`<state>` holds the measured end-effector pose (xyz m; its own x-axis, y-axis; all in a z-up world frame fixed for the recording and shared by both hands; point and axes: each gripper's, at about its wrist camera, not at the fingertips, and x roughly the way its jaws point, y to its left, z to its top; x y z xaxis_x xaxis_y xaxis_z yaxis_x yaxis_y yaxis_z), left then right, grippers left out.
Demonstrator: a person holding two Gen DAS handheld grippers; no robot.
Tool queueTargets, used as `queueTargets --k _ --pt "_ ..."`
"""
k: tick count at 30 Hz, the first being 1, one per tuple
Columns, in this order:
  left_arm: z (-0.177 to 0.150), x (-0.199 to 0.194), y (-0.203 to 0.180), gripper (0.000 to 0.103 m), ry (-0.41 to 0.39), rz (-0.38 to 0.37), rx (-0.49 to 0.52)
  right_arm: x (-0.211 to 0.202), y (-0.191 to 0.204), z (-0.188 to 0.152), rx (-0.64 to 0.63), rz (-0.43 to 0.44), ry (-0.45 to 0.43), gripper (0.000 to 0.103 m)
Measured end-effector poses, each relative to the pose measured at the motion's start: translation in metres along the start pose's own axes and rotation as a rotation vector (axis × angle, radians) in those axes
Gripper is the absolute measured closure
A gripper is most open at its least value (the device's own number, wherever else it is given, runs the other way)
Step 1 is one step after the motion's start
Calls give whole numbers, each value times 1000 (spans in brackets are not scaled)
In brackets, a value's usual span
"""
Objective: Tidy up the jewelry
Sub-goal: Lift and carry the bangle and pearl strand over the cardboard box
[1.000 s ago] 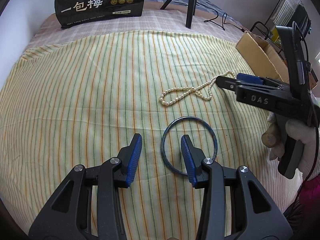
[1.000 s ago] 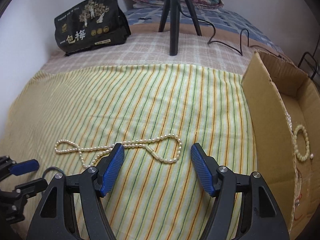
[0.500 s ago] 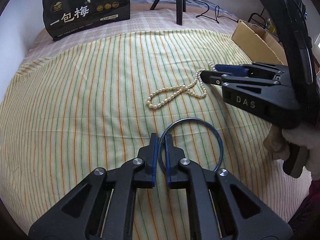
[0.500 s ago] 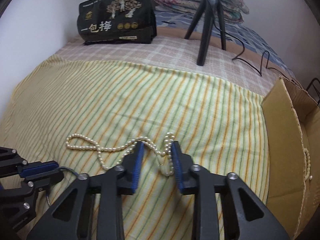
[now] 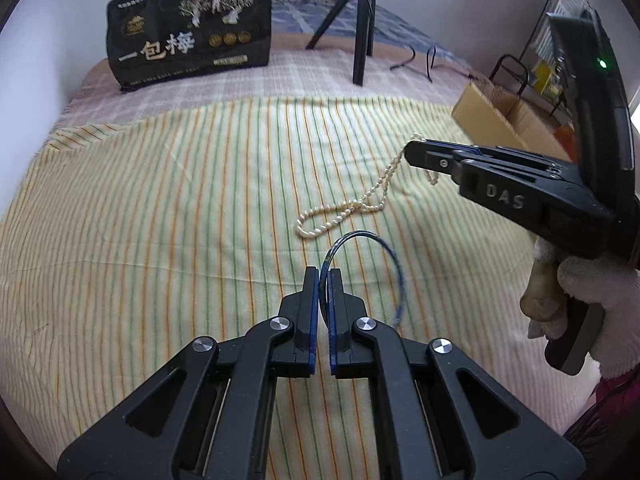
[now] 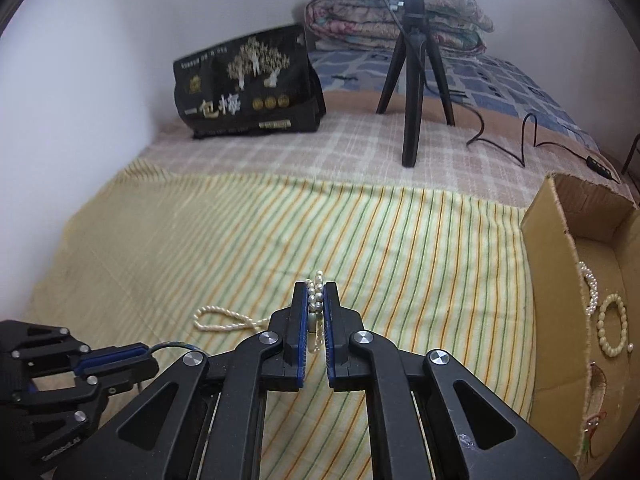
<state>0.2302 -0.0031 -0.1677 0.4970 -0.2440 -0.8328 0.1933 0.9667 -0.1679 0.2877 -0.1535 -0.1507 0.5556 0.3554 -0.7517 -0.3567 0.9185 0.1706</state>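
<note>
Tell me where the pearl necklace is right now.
The pearl necklace is pinched in the right tongs, one end lifted, its far loop trailing on the striped cloth just beyond the blue bangle.

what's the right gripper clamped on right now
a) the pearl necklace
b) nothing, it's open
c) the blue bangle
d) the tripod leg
a: the right gripper is shut on the pearl necklace, beads pinched between its fingers; the blue bangle is in the left gripper.
</note>
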Motion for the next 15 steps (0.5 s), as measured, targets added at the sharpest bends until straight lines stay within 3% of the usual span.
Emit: queueTargets --k 15 --pt "18 -54 -18 102 -127 -43 -16 -67 16 23 -37 2 -140 97"
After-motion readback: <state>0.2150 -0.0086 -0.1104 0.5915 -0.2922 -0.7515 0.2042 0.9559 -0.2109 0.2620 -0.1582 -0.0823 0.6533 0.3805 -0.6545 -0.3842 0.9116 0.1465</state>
